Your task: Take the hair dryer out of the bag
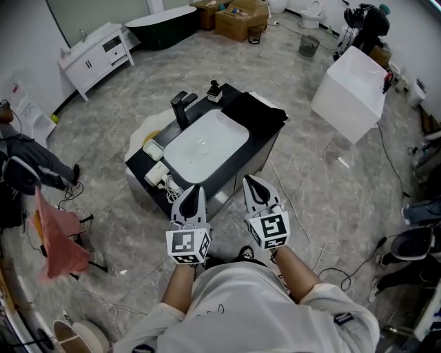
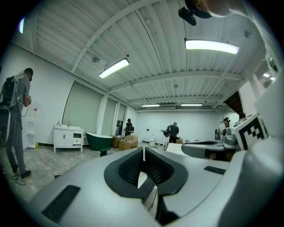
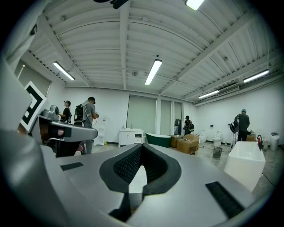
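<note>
A black vanity counter (image 1: 148,155) with a white basin (image 1: 203,145) and a black faucet (image 1: 182,107) stands ahead of me. On its far right end lies a black bag (image 1: 258,112). No hair dryer shows. Small white items (image 1: 157,172) sit at the counter's near left end. My left gripper (image 1: 196,189) and right gripper (image 1: 250,182) hover side by side just short of the counter's near edge, both shut with nothing between the jaws. In the left gripper view the left gripper (image 2: 144,149) shows closed pads, and the right gripper (image 3: 142,146) does likewise in the right gripper view.
A white block-shaped tub (image 1: 350,84) stands at the right, a white cabinet (image 1: 96,52) and a dark green bathtub (image 1: 162,24) at the back left, cardboard boxes (image 1: 238,17) behind. A red cloth (image 1: 58,234) hangs at the left. Cables (image 1: 324,248) trail over the floor. Several people stand around.
</note>
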`<state>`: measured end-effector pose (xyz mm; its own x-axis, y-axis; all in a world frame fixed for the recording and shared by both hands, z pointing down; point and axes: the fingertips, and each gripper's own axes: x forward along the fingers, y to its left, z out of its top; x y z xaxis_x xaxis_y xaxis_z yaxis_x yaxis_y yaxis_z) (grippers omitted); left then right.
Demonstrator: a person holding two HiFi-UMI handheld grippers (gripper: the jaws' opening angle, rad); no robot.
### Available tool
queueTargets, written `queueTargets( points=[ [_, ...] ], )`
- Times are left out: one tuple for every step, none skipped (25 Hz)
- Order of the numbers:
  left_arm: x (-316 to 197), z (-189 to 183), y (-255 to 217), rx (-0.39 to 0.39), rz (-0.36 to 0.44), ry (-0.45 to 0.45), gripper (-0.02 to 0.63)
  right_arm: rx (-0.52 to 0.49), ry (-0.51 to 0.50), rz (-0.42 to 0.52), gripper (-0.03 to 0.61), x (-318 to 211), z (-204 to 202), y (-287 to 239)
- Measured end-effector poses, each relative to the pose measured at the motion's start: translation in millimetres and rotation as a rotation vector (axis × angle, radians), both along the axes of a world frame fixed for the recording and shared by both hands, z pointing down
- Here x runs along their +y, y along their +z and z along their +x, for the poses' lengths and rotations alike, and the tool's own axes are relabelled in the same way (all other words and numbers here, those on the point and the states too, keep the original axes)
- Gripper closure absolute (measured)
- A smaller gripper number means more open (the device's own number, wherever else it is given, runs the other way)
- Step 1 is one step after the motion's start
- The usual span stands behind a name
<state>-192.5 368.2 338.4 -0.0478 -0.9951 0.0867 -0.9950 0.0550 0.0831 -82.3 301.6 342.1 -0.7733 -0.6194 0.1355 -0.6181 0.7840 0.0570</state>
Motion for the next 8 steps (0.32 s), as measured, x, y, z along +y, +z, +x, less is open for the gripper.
queueTargets(
  points=[
    [0.4, -1.0, 0.1, -0.001, 0.000, 0.000, 0.583, 0.001, 0.000, 0.000, 0.581, 0.1, -0.7, 0.3],
    [0.7, -2.2, 0.3, -0.001, 0.000, -0.001, 0.583, 0.001, -0.001, 0.000, 0.581, 0.0, -1.5, 0.3],
    [1.0, -3.4, 0.5, -0.001, 0.000, -0.003, 0.583, 0.000, -0.001, 0.001, 0.581, 0.0, -2.3, 0.1],
    [1.5, -4.5, 0.7, 0.000, -0.001, -0.004, 0.583, -0.001, -0.002, 0.002, 0.580, -0.1, -2.9, -0.3],
    [2.0, -5.4, 0.9, 0.000, -0.002, -0.006, 0.583, -0.002, -0.002, 0.003, 0.581, 0.0, -3.3, -0.4],
    [2.7, -6.0, 1.2, -0.001, -0.004, -0.007, 0.583, -0.002, -0.003, 0.004, 0.580, 0.1, -3.6, -0.3],
    [3.4, -6.4, 1.5, -0.001, -0.005, -0.009, 0.583, -0.002, -0.003, 0.003, 0.580, 0.4, -3.7, -0.1],
    [4.1, -6.7, 1.8, -0.002, -0.007, -0.010, 0.583, -0.003, -0.003, 0.003, 0.580, 0.7, -3.8, 0.2]
  ],
)
